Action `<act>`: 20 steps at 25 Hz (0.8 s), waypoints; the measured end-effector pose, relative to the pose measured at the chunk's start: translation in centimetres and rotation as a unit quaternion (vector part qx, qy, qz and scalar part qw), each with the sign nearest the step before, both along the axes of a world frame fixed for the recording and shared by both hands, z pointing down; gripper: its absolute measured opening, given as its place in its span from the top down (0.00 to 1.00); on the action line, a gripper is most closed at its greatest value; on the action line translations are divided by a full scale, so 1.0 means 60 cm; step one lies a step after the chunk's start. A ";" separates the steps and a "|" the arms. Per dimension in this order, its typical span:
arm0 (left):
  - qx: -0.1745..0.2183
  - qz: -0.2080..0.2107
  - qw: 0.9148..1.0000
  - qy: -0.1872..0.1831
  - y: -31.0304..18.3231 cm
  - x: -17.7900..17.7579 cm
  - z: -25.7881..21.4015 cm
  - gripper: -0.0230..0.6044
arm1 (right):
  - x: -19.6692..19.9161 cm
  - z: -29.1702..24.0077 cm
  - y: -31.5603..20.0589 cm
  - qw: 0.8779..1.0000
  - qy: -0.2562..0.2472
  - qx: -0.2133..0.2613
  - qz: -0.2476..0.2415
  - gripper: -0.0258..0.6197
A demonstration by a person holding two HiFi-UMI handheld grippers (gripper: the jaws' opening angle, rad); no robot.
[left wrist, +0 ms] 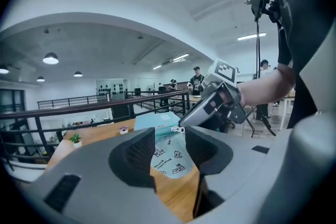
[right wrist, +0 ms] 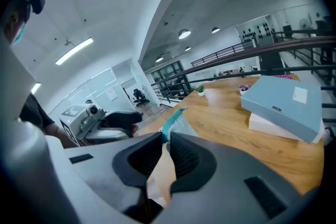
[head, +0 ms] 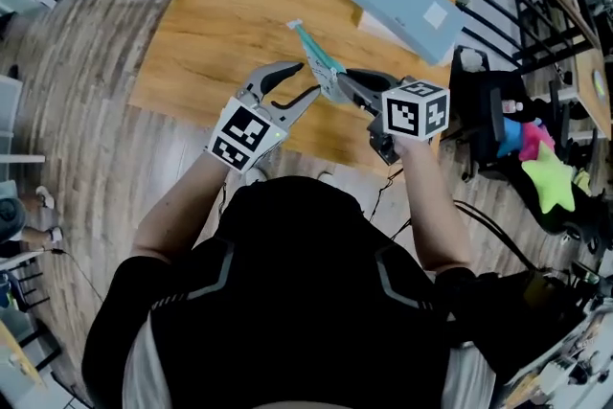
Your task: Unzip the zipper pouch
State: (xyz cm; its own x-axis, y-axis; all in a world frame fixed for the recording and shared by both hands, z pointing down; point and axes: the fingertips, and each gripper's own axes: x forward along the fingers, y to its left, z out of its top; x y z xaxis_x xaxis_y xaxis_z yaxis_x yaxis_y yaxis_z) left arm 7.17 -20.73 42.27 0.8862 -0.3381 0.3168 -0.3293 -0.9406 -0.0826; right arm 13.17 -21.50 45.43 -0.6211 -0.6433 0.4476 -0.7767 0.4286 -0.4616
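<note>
Item, zipper pouch [head: 321, 62]: lifted clear above the near edge of the wooden table [head: 230, 24], between my two grippers. Right gripper [head: 347, 83]: jaws pinched together on the pouch's near right end, by its teal zipper edge. Left gripper [head: 306, 79]: jaws spread wide just left of the pouch, whose printed face shows between the pads, not pressed by them.

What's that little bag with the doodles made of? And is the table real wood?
The zipper pouch looks like thin, soft plastic or coated cloth: smooth, pale, with printed doodles. The table looks like wood, matte, with brown grain streaks. It could be a wood-look layer; I can't tell.
</note>
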 end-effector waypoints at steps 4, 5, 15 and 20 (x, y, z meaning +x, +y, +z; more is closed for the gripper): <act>0.043 0.041 0.998 -0.015 0.009 0.018 -0.007 0.64 | -0.008 -0.038 0.017 0.999 -0.028 0.004 0.028 0.88; 0.047 0.050 0.998 -0.014 0.011 0.020 -0.010 0.64 | -0.012 -0.046 0.020 0.999 -0.032 0.005 0.031 0.88; 0.136 0.145 0.980 -0.018 0.040 0.052 -0.034 0.65 | -0.015 -0.072 0.036 0.994 -0.081 -0.022 0.068 0.88; 0.146 0.159 0.976 -0.028 0.035 0.046 -0.030 0.75 | -0.024 -0.071 0.035 0.995 -0.079 -0.027 0.059 0.88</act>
